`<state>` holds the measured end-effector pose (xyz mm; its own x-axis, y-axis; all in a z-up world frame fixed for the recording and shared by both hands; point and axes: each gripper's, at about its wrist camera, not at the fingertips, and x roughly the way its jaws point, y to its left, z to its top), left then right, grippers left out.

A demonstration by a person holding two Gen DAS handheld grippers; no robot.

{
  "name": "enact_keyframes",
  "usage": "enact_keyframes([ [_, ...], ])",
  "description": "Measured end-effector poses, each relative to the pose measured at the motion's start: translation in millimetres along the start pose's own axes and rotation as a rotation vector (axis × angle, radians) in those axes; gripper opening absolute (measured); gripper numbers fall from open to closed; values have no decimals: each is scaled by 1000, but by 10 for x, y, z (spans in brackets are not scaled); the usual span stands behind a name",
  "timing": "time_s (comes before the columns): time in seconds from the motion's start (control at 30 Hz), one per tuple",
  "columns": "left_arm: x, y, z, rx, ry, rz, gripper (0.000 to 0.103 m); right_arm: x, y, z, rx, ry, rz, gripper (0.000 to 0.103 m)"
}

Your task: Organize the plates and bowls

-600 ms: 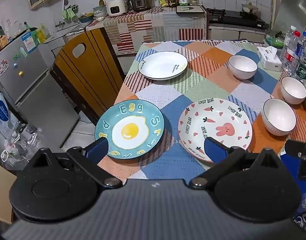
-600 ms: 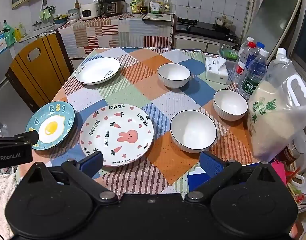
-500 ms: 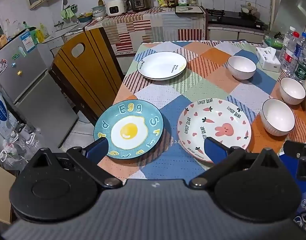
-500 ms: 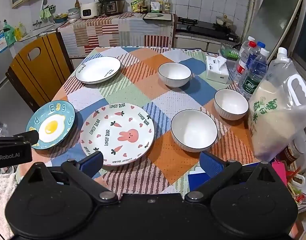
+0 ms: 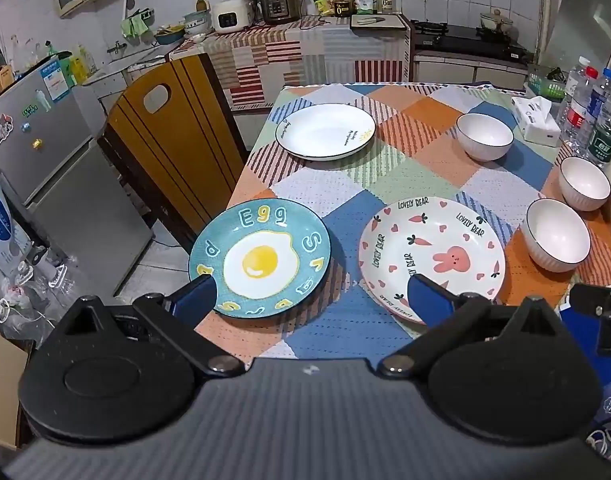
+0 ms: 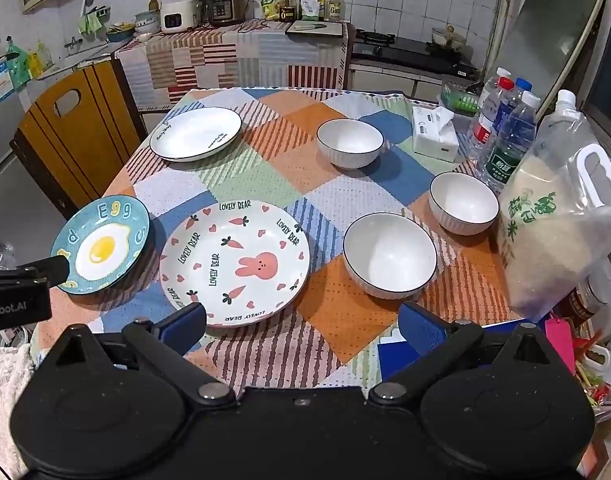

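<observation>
Three plates lie on the patchwork tablecloth: a blue egg plate (image 5: 261, 258) (image 6: 101, 244) at the near left edge, a pink rabbit plate (image 5: 431, 252) (image 6: 235, 262) beside it, and a white plate (image 5: 325, 131) (image 6: 196, 133) at the far left. Three white bowls stand on the right: near (image 5: 557, 234) (image 6: 389, 256), middle (image 5: 584, 183) (image 6: 464, 202), far (image 5: 484, 136) (image 6: 350, 142). My left gripper (image 5: 309, 300) is open and empty, above the table's near edge between the egg and rabbit plates. My right gripper (image 6: 303, 326) is open and empty, near the front edge below the rabbit plate and near bowl.
A bag of rice (image 6: 553, 232), water bottles (image 6: 505, 136) and a tissue box (image 6: 433, 134) line the table's right side. A wooden chair (image 5: 169, 136) stands at the left. A fridge (image 5: 45, 152) is further left. Kitchen counters run along the back wall.
Both grippers have edged slightly forward and down toward the table; the plates and bowls have not moved.
</observation>
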<state>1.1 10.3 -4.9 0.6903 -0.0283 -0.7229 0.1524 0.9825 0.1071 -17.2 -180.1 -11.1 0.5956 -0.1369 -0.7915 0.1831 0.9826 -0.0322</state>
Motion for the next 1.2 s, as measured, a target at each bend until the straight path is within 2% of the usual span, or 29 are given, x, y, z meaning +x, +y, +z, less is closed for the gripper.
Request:
enact_keyframes([
  [0.3, 25, 77, 10, -20, -1, -57, 103, 25, 8, -1, -4, 8, -4, 103],
  [1.2, 104, 32, -53, -10, 33, -105, 102, 39, 17, -21, -30, 0, -18, 103],
])
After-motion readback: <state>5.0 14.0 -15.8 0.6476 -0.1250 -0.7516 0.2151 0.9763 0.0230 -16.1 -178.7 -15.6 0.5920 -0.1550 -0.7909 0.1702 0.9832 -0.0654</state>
